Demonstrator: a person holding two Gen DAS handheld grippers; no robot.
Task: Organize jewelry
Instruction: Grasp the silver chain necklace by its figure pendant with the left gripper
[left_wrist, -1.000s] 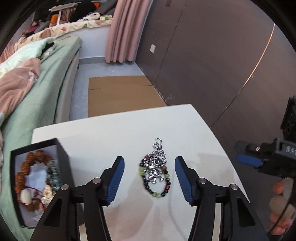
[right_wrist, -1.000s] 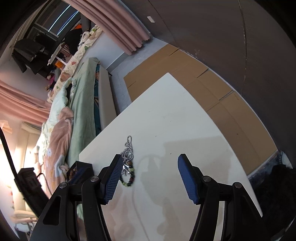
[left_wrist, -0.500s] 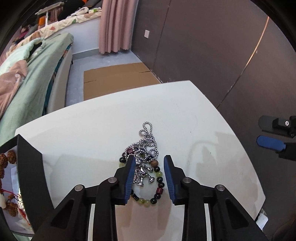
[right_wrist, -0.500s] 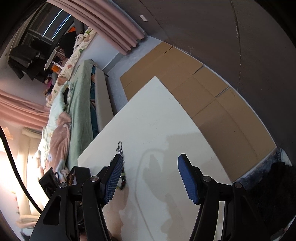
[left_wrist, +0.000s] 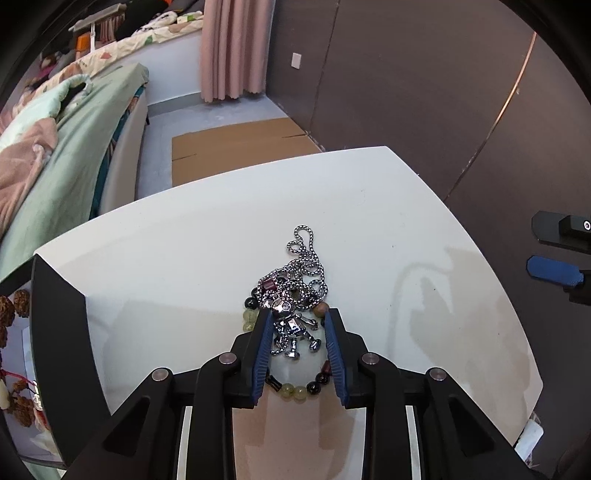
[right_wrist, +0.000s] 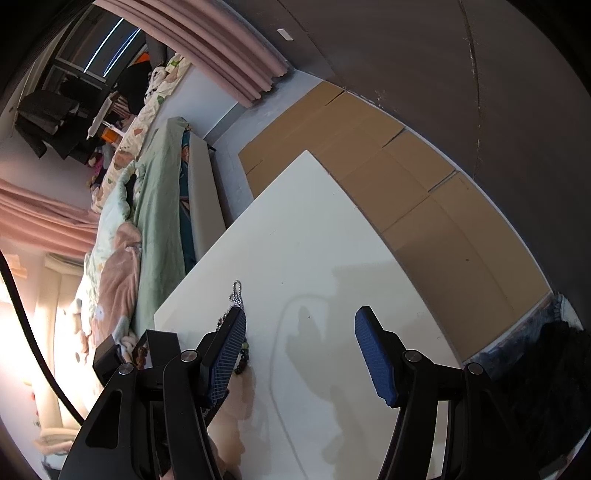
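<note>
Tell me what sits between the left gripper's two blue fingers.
In the left wrist view, the left gripper brackets the silver chain's figure pendant, lying over the beaded bracelet on the white table.

One white surface (left_wrist: 192, 258) carries two pieces of jewelry: one silver chain necklace (left_wrist: 304, 266) with one metal pendant (left_wrist: 293, 328), and one beaded bracelet (left_wrist: 295, 390). One black box (left_wrist: 55, 332) stands at the surface's left edge; the brown beaded strands inside cannot be counted. Two claws show: left claw (left_wrist: 298, 325), right claw (right_wrist: 301, 325).
</note>
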